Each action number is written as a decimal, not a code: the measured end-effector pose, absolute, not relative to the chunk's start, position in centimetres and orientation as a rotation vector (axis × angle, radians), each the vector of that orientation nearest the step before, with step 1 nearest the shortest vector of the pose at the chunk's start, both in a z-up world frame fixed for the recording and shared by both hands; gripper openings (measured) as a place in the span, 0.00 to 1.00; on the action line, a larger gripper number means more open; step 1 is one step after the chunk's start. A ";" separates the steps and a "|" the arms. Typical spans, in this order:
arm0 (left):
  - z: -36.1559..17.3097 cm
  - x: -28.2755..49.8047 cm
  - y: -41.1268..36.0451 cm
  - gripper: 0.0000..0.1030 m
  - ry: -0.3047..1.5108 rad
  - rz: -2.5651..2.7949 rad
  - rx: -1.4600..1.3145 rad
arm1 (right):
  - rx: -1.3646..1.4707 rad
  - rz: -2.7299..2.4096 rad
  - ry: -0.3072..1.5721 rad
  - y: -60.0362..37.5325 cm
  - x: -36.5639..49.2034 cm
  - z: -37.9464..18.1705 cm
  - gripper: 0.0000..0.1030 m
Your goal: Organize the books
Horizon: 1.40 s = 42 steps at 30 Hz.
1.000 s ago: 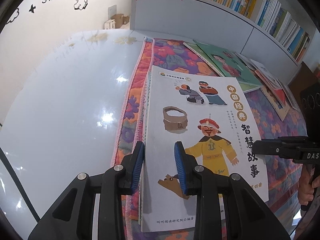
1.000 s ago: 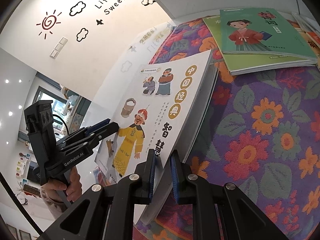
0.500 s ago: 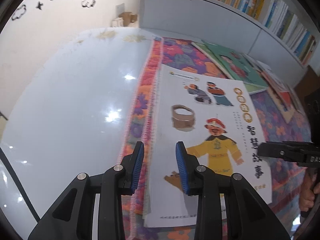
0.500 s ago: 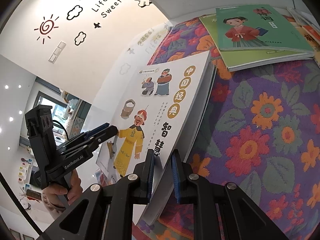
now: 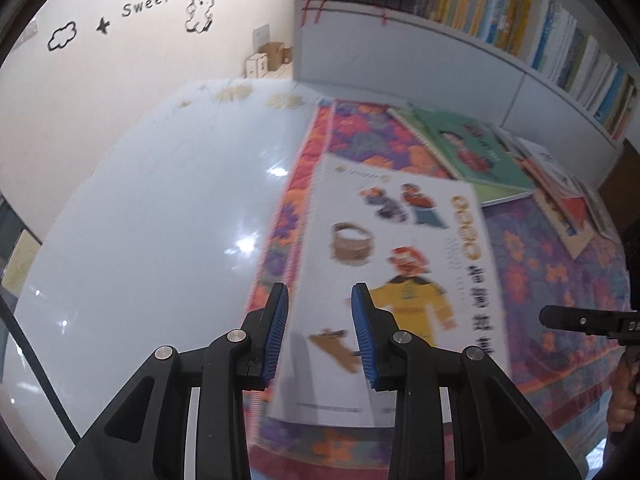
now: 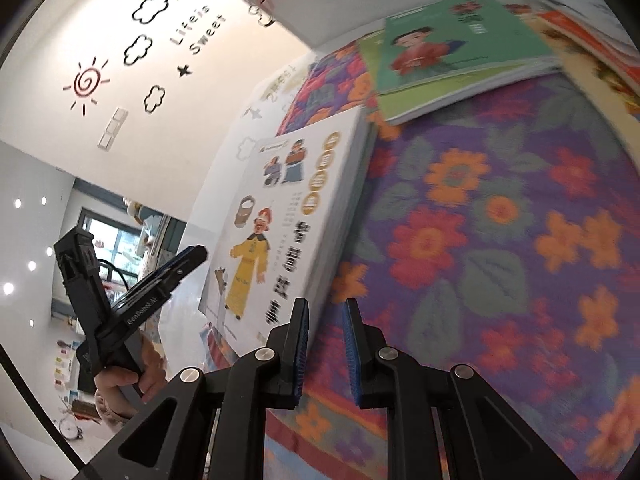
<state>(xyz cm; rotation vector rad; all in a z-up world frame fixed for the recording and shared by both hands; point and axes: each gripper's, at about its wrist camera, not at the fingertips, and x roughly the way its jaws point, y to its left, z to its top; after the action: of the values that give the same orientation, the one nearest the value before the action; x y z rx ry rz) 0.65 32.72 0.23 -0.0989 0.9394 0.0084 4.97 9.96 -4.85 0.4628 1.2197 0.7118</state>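
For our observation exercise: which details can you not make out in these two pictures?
- Title on white book: motion-blurred, both views.
- Near corners of white book: left wrist view, behind the left gripper.
- Books beneath green book: covered, both views.
- Titles on shelf spines: left wrist view, blurred, too small.

White, green and floral colours on the table

The white book (image 5: 396, 276) has a figure in yellow with a red hat, a brown bucket, gold discs and black characters on its cover. The cloth (image 6: 500, 240) under it is purple with orange and red flowers and grey-green leaves, and pink at its edge. The green book (image 6: 460, 40) shows a figure in red and lies on a lime-green one (image 6: 448, 94). Both grippers (image 5: 320, 332) (image 6: 325, 350) are black with blue ribbed pads (image 5: 277, 332). The table (image 5: 160, 220) is glossy pale blue-white. The wall (image 5: 60, 92) is cream, with black cloud, star and lettering decals and a red sun.
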 end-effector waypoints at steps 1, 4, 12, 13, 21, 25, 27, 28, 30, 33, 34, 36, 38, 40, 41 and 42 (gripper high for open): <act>0.6 0.7 32.1 0.29 0.935 -0.006 -0.097 | 0.473 0.702 1.216 9.2 4.8 -4.9 0.16; 1.4 0.7 29.5 0.29 0.924 -0.049 -0.078 | 0.511 0.671 1.203 6.5 4.3 -4.9 0.16; 0.9 0.6 20.7 0.29 0.935 -0.191 -0.052 | 0.645 0.572 1.149 -2.5 3.2 -5.3 0.16; 0.6 0.6 19.0 0.29 0.941 -0.222 -0.053 | 0.657 0.560 1.143 -3.4 3.1 -5.2 0.16; -1.4 1.8 9.6 0.29 0.985 -0.355 -0.059 | 0.747 0.417 1.079 -12.7 2.6 -5.7 0.16; -1.3 3.6 7.6 0.29 1.002 -0.388 -0.083 | 0.775 0.389 1.075 -15.3 2.9 -5.8 0.16; -0.9 4.8 7.9 0.29 1.007 -0.379 -0.098 | 0.770 0.383 1.078 -16.0 3.6 -5.5 0.16; -0.5 6.0 8.5 0.29 1.010 -0.360 -0.117 | 0.762 0.386 1.078 -15.9 4.1 -5.2 0.16; 0.2 8.1 9.9 0.29 1.012 -0.326 -0.156 | 0.740 0.402 1.073 -15.2 5.6 -4.3 0.16; 1.1 11.0 12.0 0.29 0.990 -0.267 -0.186 | 0.708 0.433 1.061 -13.4 8.4 -3.1 0.16; 1.4 12.4 13.1 0.29 0.968 -0.232 -0.193 | 0.691 0.442 1.057 -12.4 9.5 -2.6 0.16; 1.4 14.0 14.6 0.29 0.941 -0.196 -0.214 | 0.659 0.459 1.046 -10.5 11.9 -2.0 0.16; 0.8 15.7 16.5 0.29 0.923 -0.168 -0.272 | 0.641 0.469 1.033 -8.3 14.4 -1.8 0.16; -0.3 17.1 17.8 0.29 0.917 -0.145 -0.339 | 0.632 0.470 1.023 -6.2 16.7 -2.1 0.16; -0.9 17.8 18.4 0.29 0.922 -0.145 -0.378 | 0.619 0.457 1.022 -5.0 18.1 -2.6 0.16; -1.3 18.4 18.6 0.29 0.925 -0.149 -0.397 | 0.608 0.439 1.025 -3.9 19.4 -3.1 0.16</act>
<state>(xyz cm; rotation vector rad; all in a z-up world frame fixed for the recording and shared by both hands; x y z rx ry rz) 18.35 18.61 -1.35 -0.3970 0.9250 -0.1490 19.42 -3.92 -3.09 0.6076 1.0246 0.4392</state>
